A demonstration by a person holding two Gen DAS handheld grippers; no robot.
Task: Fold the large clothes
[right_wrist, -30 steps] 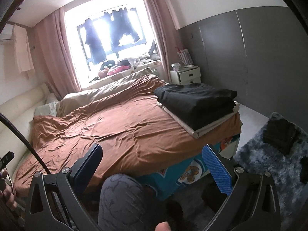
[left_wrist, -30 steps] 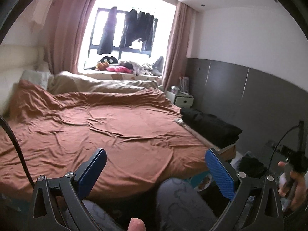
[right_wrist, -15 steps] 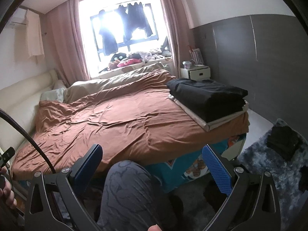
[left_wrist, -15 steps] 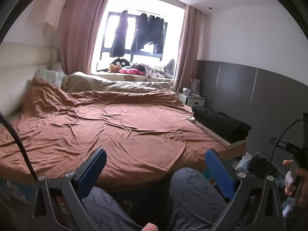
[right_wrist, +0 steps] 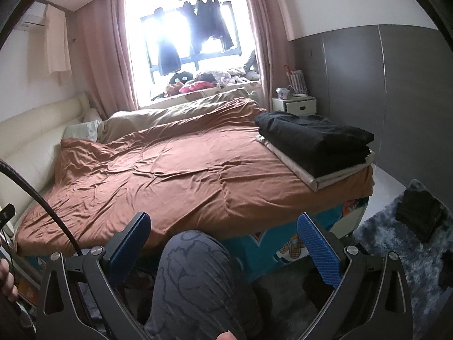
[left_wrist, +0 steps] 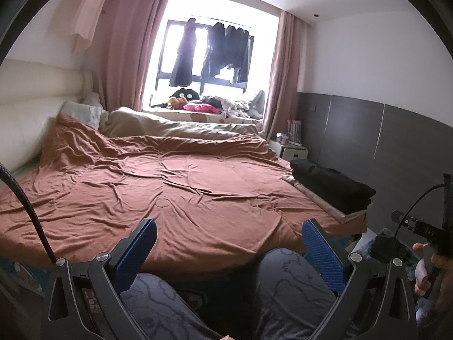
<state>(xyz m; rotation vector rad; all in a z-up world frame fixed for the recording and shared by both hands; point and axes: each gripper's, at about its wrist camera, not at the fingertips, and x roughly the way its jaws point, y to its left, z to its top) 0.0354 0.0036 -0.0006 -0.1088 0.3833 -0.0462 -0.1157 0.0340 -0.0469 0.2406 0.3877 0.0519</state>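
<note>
A stack of folded clothes, black ones [right_wrist: 314,138] on a beige one [right_wrist: 320,175], lies on the right corner of the bed; it also shows in the left wrist view [left_wrist: 331,189]. My left gripper [left_wrist: 228,243] is open and empty, held above my knees in front of the bed. My right gripper [right_wrist: 223,240] is open and empty, also over my knee, well short of the stack. A dark garment [right_wrist: 419,218] lies on the grey rug to the right.
A brown duvet [left_wrist: 170,187] covers the bed, with a beige quilt [left_wrist: 175,127] behind it. A white nightstand [right_wrist: 294,104] stands by the grey wall. Clothes hang at the window [left_wrist: 209,53]. A shaggy grey rug [right_wrist: 396,252] covers the floor at right.
Both grippers have tilted and lifted a little, so the bed and the folded stack sit lower and more level in view. Both stay open and empty.
</note>
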